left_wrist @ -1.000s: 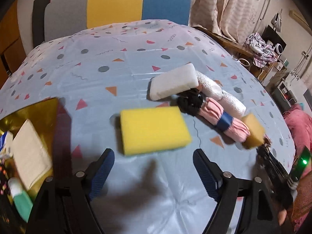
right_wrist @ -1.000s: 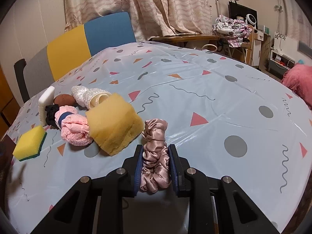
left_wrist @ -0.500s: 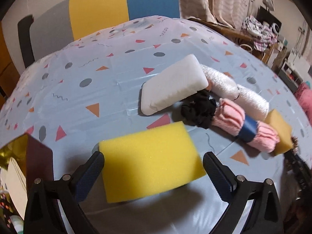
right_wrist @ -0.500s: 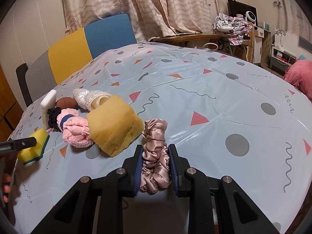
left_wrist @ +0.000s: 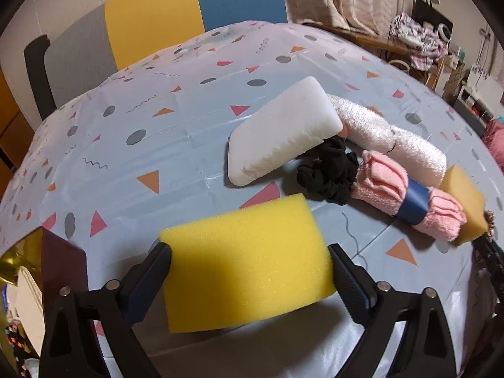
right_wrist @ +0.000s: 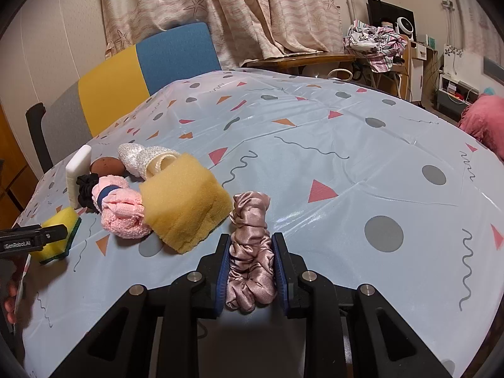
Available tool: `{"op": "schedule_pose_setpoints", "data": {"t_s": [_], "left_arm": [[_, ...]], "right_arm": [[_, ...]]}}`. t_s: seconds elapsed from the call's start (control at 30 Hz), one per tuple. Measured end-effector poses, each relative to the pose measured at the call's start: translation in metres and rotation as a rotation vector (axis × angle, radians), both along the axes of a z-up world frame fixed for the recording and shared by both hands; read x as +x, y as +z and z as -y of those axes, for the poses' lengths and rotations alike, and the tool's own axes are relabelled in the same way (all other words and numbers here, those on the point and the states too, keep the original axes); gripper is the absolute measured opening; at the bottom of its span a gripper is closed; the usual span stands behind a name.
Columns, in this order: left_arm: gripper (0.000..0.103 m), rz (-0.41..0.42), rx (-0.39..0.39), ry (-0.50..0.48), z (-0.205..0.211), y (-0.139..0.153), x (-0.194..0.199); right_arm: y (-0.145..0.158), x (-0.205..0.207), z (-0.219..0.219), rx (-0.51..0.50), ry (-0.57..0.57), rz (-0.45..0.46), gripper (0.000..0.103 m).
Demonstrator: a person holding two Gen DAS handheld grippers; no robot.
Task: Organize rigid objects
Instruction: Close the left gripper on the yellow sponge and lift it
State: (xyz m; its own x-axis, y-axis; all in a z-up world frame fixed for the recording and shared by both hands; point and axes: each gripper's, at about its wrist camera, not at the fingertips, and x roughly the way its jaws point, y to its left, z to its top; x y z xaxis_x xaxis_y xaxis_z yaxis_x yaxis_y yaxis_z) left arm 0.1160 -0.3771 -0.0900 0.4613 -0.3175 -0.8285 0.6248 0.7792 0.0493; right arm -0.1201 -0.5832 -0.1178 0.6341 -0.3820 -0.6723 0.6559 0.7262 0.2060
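Down over the table (left_wrist: pixel 163 145), the left gripper (left_wrist: pixel 249 267) tilts steeply, its jaws wide apart and just now closing in on the yellow sponge (left_wrist: pixel 245 261) that lies flat between them; both pads sit right at the sponge's short ends, though whether they press it I cannot tell. In the right wrist view that sponge (right_wrist: pixel 60 233) shows a green underside, at the table's near left edge. The right gripper (right_wrist: pixel 250 261) points down at a shallower slant, clamped on a pink scrunchie (right_wrist: pixel 250 252) resting on the tablecloth. Beyond the sponge lie a white block (left_wrist: pixel 283 132), a black scrunchie (left_wrist: pixel 330 173), a rolled pink towel (left_wrist: pixel 406 195), a white towel (left_wrist: pixel 390 138) and a tan sponge (left_wrist: pixel 463 211), clustered and touching. A chair (left_wrist: pixel 195 9) stands behind the table, with curtains (right_wrist: pixel 220 9) farther back.
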Motion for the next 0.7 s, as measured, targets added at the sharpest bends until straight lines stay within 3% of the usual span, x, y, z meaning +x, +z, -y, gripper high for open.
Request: {"op": "schedule_pose_setpoints", "data": {"t_s": [0.23,0.37,0.4,0.7], "left_arm": [[0.086,-0.027,-0.109,0.025,-0.022,0.009,-0.007],[0.056,-0.015,-0.171,0.01,-0.029,0.023,-0.018],[0.054,-0.011,-0.168,-0.002,-0.027,0.026,-0.023],[0.055,-0.013,-0.123,-0.019,-0.035,0.024,-0.043]], "right_arm": [[0.0,0.0,0.0,-0.001,0.0,-0.001,0.026],[-0.001,0.0,0.0,-0.004,0.0,-0.005,0.026],[-0.001,0.0,0.0,-0.004,-0.001,-0.005,0.026],[0.001,0.001,-0.003,-0.008,-0.002,-0.01,0.026]]}}
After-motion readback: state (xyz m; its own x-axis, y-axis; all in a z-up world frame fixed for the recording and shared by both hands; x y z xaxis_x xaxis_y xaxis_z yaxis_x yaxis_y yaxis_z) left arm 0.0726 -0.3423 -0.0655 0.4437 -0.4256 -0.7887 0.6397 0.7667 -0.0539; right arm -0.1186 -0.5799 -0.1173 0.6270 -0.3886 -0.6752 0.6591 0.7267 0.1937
